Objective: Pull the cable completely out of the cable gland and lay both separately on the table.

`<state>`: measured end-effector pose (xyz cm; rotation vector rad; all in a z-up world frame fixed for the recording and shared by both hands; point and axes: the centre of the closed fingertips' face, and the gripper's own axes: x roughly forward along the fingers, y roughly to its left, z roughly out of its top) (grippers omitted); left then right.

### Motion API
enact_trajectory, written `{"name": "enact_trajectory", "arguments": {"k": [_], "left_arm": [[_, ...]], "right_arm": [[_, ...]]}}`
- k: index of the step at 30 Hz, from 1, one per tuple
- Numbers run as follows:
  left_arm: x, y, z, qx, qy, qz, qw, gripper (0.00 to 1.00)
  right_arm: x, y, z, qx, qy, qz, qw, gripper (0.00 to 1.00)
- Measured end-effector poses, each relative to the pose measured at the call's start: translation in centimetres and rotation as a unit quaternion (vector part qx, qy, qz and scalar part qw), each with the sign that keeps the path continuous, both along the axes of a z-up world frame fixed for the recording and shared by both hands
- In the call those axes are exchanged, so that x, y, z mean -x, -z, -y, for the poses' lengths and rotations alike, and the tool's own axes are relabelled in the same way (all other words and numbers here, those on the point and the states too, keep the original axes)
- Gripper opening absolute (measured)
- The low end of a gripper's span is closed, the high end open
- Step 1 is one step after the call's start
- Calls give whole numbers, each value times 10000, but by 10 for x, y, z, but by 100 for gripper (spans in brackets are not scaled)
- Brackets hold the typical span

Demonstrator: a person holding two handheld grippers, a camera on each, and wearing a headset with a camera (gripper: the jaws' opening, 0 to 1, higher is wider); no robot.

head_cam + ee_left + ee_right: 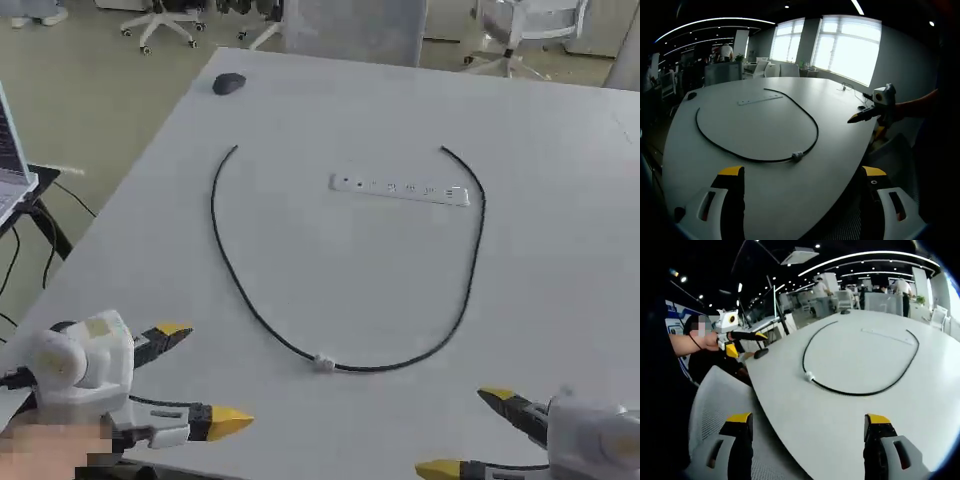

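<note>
the cable gland [323,362] is a small white piece and its detail is too fine to make out. the black cable [222,250] runs through it, so the stretch inside the gland is hidden. the gland sits at the low point of the cable's u-shaped loop on the white table [360,280]. both cable ends lie far beyond the gland, one on each side of a white power strip [400,190].

the right gripper [450,430] is to the right of the gland and nearer the person, with its body cut off by the frame corner. the left gripper [218,374] is to the left of the gland, and the hand behind it is blurred. both grippers have their jaws spread wide and hold nothing. neither touches the cable.

a laptop [8,160] far left of the gland is cut off by the frame. a dark mouse [229,84] lies far beyond the gland near the table's far left corner.

the table's near edge runs close to the gland. bare table lies inside the loop, between the gland and the power strip.
</note>
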<state>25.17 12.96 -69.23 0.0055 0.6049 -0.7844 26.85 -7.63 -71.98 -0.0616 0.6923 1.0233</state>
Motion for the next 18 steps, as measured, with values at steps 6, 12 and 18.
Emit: {"name": "enact_trajectory", "arguments": {"k": [6,12,18], "left_arm": [[-4,2,0,-47,75,-10,10000,97],[-7,3,0,-23,47,-2,10000,97],[-3,8,-1,-23,34,-64,10000,97]], "right_arm": [[3,8,-1,118,-128,-69,9998,91],[-3,4,-7,115,-206,-1,9997,92],[-10,2,-13,163,-318,38,9994,91]]}}
